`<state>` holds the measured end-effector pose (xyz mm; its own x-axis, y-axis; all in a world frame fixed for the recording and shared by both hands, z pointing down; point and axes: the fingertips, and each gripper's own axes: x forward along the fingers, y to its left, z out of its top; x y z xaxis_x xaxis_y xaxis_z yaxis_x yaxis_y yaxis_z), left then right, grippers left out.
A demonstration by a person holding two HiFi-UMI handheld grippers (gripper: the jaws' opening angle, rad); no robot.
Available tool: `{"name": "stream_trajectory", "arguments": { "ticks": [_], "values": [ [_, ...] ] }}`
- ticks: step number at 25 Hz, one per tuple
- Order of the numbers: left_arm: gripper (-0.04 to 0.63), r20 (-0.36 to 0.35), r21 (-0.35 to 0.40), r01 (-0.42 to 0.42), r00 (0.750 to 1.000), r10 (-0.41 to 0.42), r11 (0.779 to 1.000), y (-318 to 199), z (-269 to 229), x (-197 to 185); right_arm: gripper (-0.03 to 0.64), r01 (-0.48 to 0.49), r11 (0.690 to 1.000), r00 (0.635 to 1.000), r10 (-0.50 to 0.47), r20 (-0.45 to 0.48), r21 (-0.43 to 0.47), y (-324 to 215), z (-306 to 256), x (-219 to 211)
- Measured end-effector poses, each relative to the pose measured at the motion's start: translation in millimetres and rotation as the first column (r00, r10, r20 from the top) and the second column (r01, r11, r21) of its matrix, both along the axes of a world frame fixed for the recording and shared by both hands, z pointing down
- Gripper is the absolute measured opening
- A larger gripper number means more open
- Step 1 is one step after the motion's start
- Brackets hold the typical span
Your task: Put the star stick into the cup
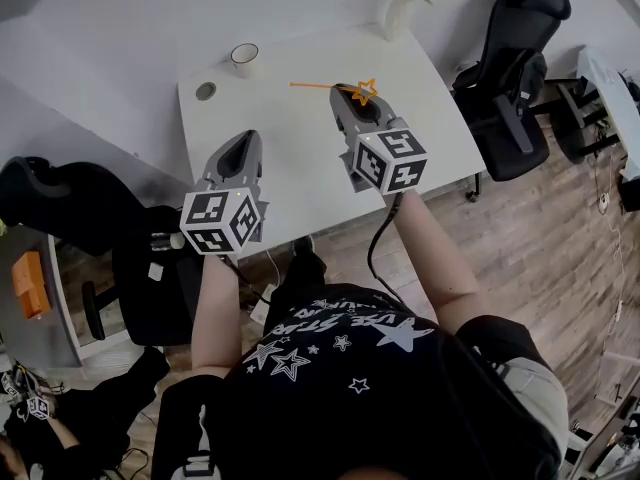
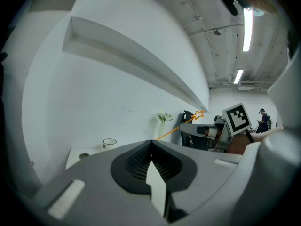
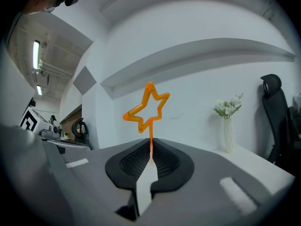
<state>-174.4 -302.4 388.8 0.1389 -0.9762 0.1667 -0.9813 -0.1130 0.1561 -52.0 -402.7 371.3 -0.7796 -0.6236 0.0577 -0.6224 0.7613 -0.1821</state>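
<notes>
The right tongs pinch the orange star stick close to its star end and hold it above the far part of the white tabletop. The cup stands well to the left, near the far edge. The left tongs hang nearer and to the left, pressed together on nothing.

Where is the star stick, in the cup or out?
Out: the right gripper grips the star stick, far from the cup.

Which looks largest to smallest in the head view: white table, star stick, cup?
1. white table, by far largest
2. star stick, long but thin
3. cup, shorter than the stick's length
</notes>
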Motion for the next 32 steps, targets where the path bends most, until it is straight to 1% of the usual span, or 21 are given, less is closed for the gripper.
{"name": "stream_trajectory", "arguments": {
  "ticks": [9,19,24,32],
  "values": [
    [0.003,0.003,0.014,0.003,1.000,-0.003,1.000,58,-3,52,0.032,-0.026,1.000,1.000,0.026,-0.003,0.001,61,2,69],
    [0.003,0.007,0.034,0.002,1.000,-0.002,0.999,115,-14,95,0.031,-0.038,0.999,0.999,0.038,-0.016,0.003,121,-4,125],
    [0.003,0.015,0.032,-0.008,1.000,0.008,0.999,137,-17,113,0.031,-0.042,0.999,0.999,0.042,-0.018,0.001,140,-6,142],
    [0.003,0.009,0.026,0.003,1.000,-0.003,1.000,167,-10,125,0.032,-0.026,1.000,0.999,0.026,-0.036,-0.013,170,5,155]
  ]
}}
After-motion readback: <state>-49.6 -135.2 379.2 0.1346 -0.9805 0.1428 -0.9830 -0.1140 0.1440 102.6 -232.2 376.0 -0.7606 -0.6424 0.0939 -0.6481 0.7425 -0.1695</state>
